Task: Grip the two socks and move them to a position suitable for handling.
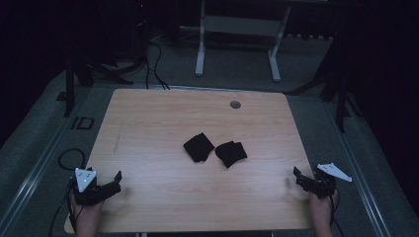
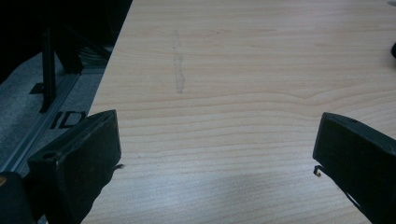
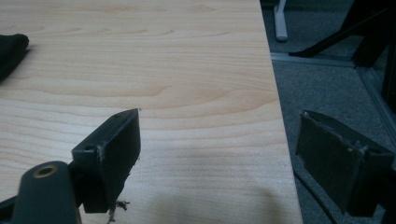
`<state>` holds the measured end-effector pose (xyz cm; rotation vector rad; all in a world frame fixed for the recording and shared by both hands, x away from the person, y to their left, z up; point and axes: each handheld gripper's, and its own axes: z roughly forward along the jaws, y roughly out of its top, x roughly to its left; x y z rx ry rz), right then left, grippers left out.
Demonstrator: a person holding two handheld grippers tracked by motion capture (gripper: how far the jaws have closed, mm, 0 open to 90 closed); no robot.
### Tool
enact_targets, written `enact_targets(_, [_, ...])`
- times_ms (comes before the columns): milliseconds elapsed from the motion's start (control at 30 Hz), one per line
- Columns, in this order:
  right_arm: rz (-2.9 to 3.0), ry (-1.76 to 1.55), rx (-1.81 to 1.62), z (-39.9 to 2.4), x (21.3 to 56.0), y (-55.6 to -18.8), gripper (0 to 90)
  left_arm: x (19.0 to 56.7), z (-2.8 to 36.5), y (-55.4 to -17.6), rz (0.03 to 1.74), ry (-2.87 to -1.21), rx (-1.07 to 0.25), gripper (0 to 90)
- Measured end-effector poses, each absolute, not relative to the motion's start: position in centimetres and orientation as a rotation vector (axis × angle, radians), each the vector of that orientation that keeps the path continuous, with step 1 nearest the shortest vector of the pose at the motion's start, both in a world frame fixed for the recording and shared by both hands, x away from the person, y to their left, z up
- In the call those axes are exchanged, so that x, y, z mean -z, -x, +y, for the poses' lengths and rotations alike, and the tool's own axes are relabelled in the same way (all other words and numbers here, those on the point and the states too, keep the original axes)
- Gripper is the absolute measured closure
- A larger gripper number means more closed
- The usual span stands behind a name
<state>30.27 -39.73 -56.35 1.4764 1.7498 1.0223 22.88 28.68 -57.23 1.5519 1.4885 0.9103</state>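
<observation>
Two small folded black cloths lie side by side at the middle of the wooden table [image 1: 148, 118]: the left cloth [image 1: 198, 146] and the right cloth [image 1: 230, 153], almost touching. My left gripper [image 1: 116, 180] rests near the table's front left corner, jaws wide open over bare wood, as the left gripper view [image 2: 217, 149] shows. My right gripper [image 1: 297, 176] sits at the front right edge, open too; in its own view [image 3: 219, 140] one jaw hangs past the table edge. An edge of black cloth [image 3: 10, 53] shows at that view's far left.
A round grommet hole [image 1: 235, 104] sits near the table's back edge. Grey carpet [image 1: 316, 128] surrounds the table, with a white desk frame [image 1: 237, 44] behind it, dark stands [image 1: 341, 94] on both sides and cables [image 1: 69, 158] on the floor at left.
</observation>
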Motion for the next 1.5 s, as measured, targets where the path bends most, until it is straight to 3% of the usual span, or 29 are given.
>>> enact_targets(533, [1.958,-1.446,-1.038,-38.1,55.9,-30.9,14.2,57.2,28.5,-22.8,1.48,-1.553,-0.907,1.1])
enact_targets(1067, [2.296,-1.289,-1.052,-31.6,54.8,-33.9,16.9,56.9,28.3,-22.6,1.464,-1.521,-0.882,1.1])
enact_targets(1500, [2.423,-1.154,-1.133,-24.2,53.7,-36.7,14.4,57.1,26.6,-23.0,1.371,-1.639,-0.808,1.1])
